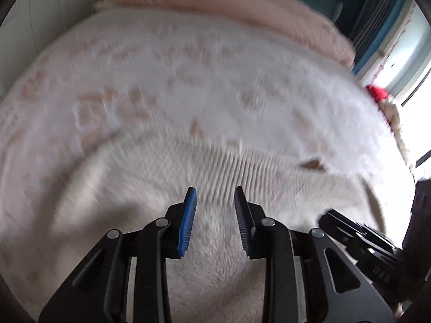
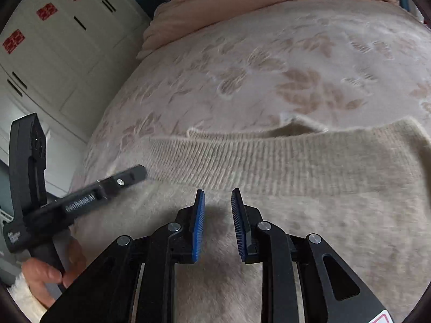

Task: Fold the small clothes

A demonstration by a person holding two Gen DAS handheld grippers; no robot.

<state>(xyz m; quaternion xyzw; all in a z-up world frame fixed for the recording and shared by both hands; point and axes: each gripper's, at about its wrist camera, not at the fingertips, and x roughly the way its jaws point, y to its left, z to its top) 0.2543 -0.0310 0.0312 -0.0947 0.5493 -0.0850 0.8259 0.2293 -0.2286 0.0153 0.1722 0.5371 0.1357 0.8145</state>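
Large bed filling both views, covered by a pale spread with a tan leaf pattern. Rolled pink blanket along the far edge of the bed. White wardrobe with red stickers and dark handles beyond the bed's left edge in the right wrist view; window light and curtain past the opposite edge in the left wrist view, heavily blown out.

Beige fuzzy sweater lying flat on the near part of the spread, under both tools. Ribbed hem band running across, facing the open spread; hem slightly gaping near the middle, showing a dark opening. Corner of the garment rounding off at the far right of the right wrist view. Wide stretch of bare spread between the hem and the pink blanket. Left wrist view motion-blurred, so garment edges soft there.

Right gripper hovering low over the sweater body, just short of the ribbing, blue pads parted by a narrow gap, nothing between them. Left gripper likewise over the sweater near the ribbing, pads apart a bit wider, nothing held. Contact with the fabric not determinable for either. Left gripper also visible from the side in the right wrist view, tip over the left end of the ribbing, near the bed's left edge. Left hand wrapped round its handle at lower left.
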